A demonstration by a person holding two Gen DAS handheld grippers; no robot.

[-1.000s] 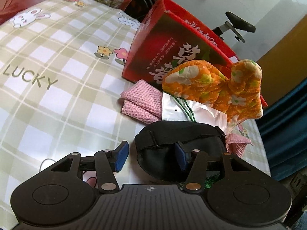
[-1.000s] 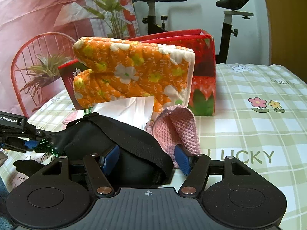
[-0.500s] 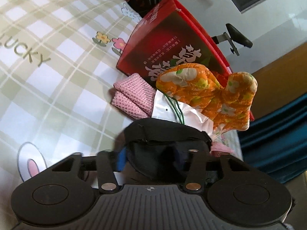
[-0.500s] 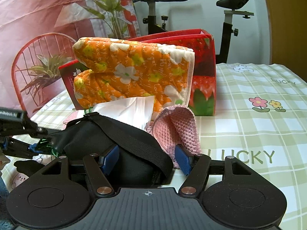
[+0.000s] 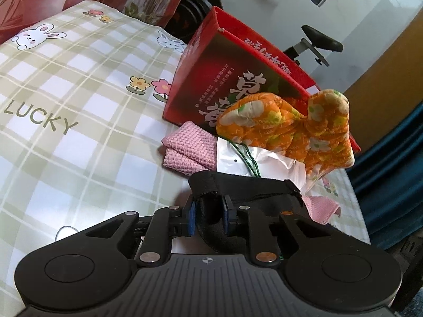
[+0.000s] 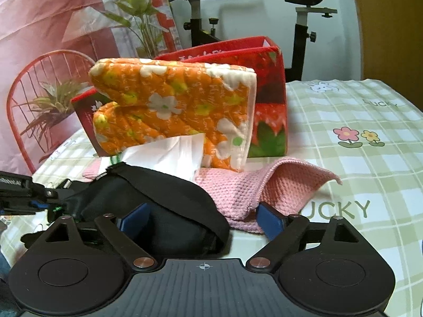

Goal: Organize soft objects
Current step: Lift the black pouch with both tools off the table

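Note:
A black eye mask [image 5: 246, 185] with a wide strap lies at the near end of a pile on the checked tablecloth. My left gripper [image 5: 208, 215] is closing and its blue pads pinch one end of the mask. My right gripper [image 6: 201, 219] is opening; the other end of the mask [image 6: 169, 198] sits between its pads, which stand apart from it. Behind the mask are a white plastic bag [image 6: 169, 155], a pink knitted cloth [image 6: 267, 185] and an orange flowered oven mitt [image 6: 174, 105]. The left gripper [image 6: 39, 203] also shows at the left edge of the right wrist view.
A red strawberry-printed box [image 5: 238, 79] stands open behind the pile, with the mitt leaning against it. The tablecloth [image 5: 66, 105] stretches wide to the left in the left wrist view. A red wire chair [image 6: 21, 100], plants and an exercise bike [image 6: 304, 26] stand beyond the table edge.
The left jaws have come together onto the end of the black mask. The right jaws have spread wide, and the pink cloth beside them has flopped out flat to the right.

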